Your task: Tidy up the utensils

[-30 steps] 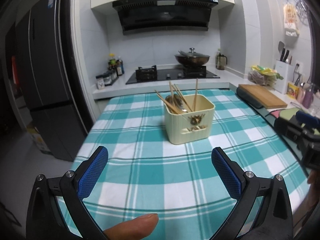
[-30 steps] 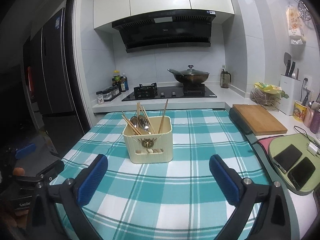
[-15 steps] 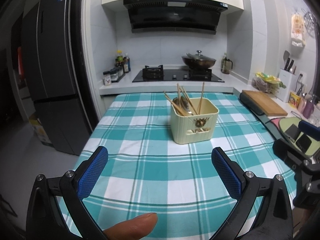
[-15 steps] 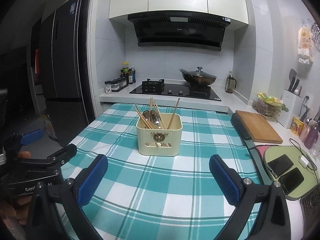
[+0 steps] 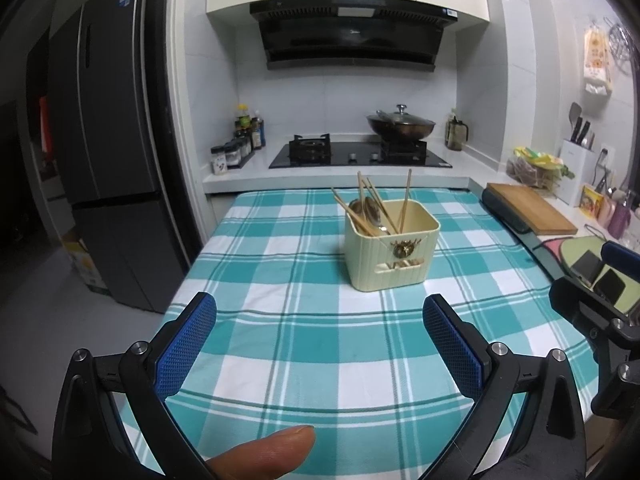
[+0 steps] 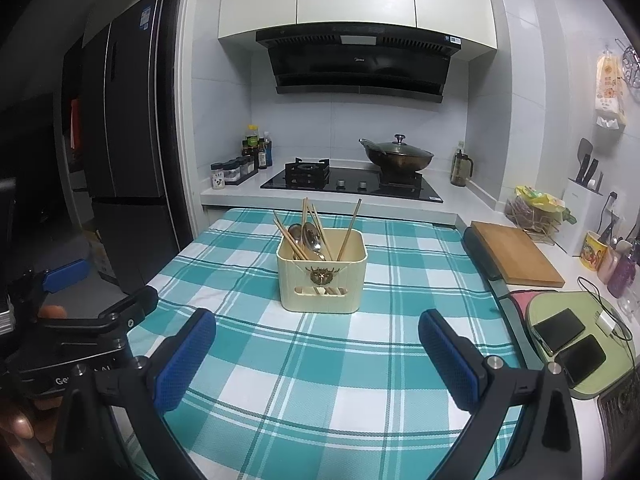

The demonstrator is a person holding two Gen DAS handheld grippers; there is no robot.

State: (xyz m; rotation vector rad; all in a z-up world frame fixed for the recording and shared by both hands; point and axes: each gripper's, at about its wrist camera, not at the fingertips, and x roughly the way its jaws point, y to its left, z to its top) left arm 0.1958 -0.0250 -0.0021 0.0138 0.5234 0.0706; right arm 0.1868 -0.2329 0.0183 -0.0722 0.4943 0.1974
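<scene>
A cream utensil holder [image 5: 391,250] [image 6: 322,277] stands upright on the teal checked tablecloth [image 5: 304,332] [image 6: 320,368], past the middle of the table. Several wooden chopsticks [image 5: 406,202] [image 6: 350,230] and metal spoons [image 5: 370,212] [image 6: 310,236] stick out of it. My left gripper [image 5: 320,344] hangs open over the near part of the cloth, well short of the holder, with nothing between its blue pads. My right gripper [image 6: 317,344] is open too, empty, at a similar distance. Each gripper shows at the edge of the other's view.
A wooden cutting board [image 6: 514,254] lies on the counter to the right, with two phones [image 6: 570,344] on a green mat nearer. Behind the table are a hob [image 5: 360,154] with a lidded wok [image 5: 400,124] and spice jars [image 5: 236,152]. A fridge [image 5: 108,160] stands left.
Both grippers have drawn back and risen from the utensil holder, so it looks smaller and more of the kitchen shows. Both stayed open and empty.
</scene>
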